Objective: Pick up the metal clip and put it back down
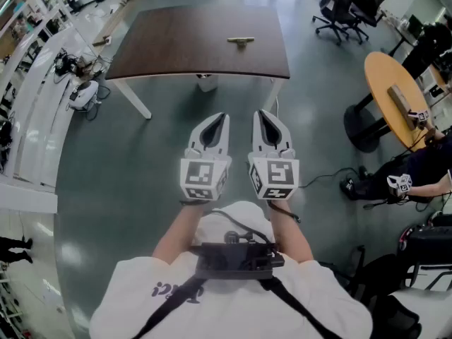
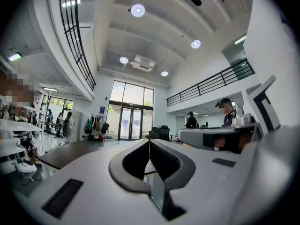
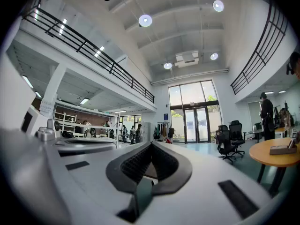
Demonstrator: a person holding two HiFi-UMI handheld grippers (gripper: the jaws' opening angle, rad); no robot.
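Note:
The metal clip (image 1: 241, 41) lies on the far half of a dark brown table (image 1: 176, 48), seen in the head view. Both grippers are held side by side over the floor, well short of the table's near edge and pointing toward it. The left gripper (image 1: 224, 116) has its jaws pressed together with nothing between them, as the left gripper view confirms (image 2: 149, 142). The right gripper (image 1: 258, 114) is likewise shut and empty (image 3: 151, 145). The clip does not show in either gripper view; only the table's edge (image 2: 70, 154) appears at the left.
Black office chairs (image 1: 349, 6) stand at the back right. A round orange table (image 1: 395, 97) and a seated person (image 1: 424, 175) are at the right. White workbenches (image 1: 28, 104) with cables line the left. Grey floor lies between me and the table.

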